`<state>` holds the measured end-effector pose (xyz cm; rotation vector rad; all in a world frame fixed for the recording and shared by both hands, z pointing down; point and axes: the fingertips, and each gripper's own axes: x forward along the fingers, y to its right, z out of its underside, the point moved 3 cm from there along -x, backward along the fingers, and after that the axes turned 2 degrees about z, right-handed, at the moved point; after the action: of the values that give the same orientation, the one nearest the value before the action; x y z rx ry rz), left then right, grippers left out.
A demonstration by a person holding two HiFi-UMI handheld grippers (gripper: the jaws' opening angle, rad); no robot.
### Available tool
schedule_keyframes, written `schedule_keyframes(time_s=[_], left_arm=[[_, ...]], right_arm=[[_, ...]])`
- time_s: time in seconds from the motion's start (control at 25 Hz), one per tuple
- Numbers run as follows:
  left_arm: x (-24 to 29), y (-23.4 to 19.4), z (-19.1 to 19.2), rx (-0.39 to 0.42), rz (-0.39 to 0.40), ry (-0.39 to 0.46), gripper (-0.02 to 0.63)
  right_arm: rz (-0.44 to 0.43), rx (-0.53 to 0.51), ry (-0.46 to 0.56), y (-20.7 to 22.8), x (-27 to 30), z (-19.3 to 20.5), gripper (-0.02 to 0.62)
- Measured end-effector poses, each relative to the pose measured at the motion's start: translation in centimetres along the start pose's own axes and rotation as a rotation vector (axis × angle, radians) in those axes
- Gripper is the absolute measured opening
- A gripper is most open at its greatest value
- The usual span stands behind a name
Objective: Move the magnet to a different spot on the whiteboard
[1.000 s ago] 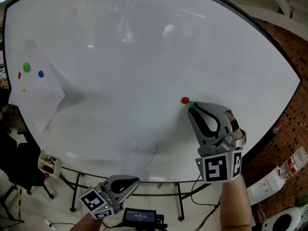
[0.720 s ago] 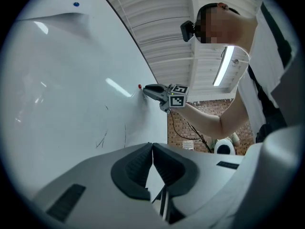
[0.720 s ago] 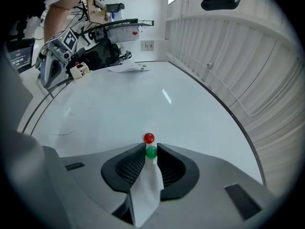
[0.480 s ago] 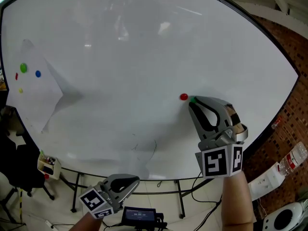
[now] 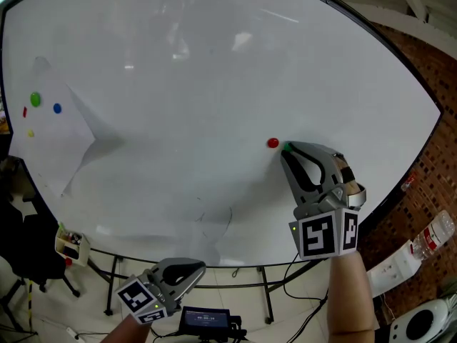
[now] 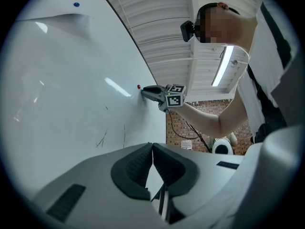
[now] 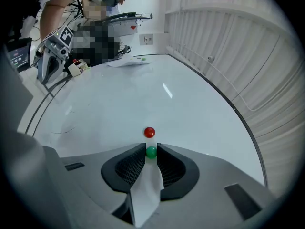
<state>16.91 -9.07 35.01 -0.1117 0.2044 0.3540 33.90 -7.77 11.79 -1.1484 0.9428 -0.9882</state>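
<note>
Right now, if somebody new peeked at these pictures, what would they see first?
Probably the huge whiteboard filling the head view, with the right claw pinching a small green magnet against it, right of the middle. A red magnet sits on the board just beside the claw's tip. Far off at the left edge, a few coloured magnets dot a sheet of paper.
</note>
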Motion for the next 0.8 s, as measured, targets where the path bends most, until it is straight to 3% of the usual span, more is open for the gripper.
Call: schedule_keyframes(time_s=[0.8], left_arm=[[0.24,-0.07,0.24,0.0,0.009,-0.008,0.029]], right_arm=[[-0.015,0.057,0.014,0.34,0.16,0.29,0.124]])
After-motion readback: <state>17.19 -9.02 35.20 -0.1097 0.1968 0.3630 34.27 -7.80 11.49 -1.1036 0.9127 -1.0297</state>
